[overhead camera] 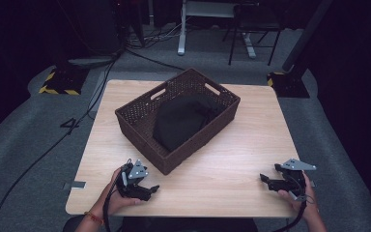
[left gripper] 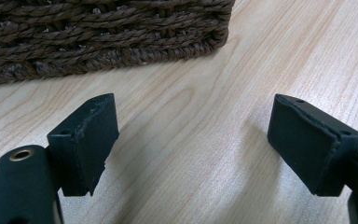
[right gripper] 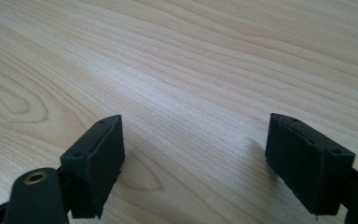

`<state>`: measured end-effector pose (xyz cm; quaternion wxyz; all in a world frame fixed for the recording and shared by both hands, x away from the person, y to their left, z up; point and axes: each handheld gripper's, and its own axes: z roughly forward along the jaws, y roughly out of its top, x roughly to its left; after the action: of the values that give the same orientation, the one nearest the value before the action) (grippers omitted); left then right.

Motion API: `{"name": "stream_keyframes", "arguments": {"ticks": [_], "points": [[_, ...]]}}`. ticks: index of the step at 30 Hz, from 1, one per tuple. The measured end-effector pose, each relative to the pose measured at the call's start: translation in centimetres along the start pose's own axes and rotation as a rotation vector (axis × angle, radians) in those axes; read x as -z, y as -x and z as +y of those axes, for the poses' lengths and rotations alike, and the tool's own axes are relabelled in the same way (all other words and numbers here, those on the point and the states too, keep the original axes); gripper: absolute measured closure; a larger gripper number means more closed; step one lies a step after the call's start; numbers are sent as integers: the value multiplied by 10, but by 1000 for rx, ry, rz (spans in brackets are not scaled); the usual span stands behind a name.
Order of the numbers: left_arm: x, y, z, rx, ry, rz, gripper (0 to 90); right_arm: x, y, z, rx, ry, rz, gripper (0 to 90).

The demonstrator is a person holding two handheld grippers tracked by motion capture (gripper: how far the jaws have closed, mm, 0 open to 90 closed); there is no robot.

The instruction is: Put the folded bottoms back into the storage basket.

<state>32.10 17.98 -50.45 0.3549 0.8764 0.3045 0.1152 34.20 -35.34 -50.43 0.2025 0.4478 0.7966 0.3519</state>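
A dark brown wicker basket (overhead camera: pixel 140 126) stands turned at an angle on the middle of the wooden table, and a black cloth bundle (overhead camera: pixel 181 121) lies inside it. My left gripper (overhead camera: pixel 150 189) rests low near the front left edge, open, nothing between its pads. In the left gripper view the basket's woven wall (left gripper: pixel 98 37) fills the top, a short way beyond my left gripper (left gripper: pixel 193 140). My right gripper (overhead camera: pixel 264 180) sits near the front right corner, open and empty. In the right gripper view my right gripper (right gripper: pixel 193 156) hangs just above bare wood.
The light wooden table (overhead camera: pixel 251 140) has bare wood on both sides of the basket. Behind the table, on grey carpet, stand a white desk frame (overhead camera: pixel 188 29) and a black chair (overhead camera: pixel 256 29). Cables (overhead camera: pixel 77 125) run along the floor at the left.
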Motion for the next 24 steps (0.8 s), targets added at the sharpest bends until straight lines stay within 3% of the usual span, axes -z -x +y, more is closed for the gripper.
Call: {"name": "stream_keyframes", "arguments": {"ticks": [24], "points": [[-1, -1, 1, 3, 2, 0, 166, -1, 0, 0, -6, -4, -9, 171]]}}
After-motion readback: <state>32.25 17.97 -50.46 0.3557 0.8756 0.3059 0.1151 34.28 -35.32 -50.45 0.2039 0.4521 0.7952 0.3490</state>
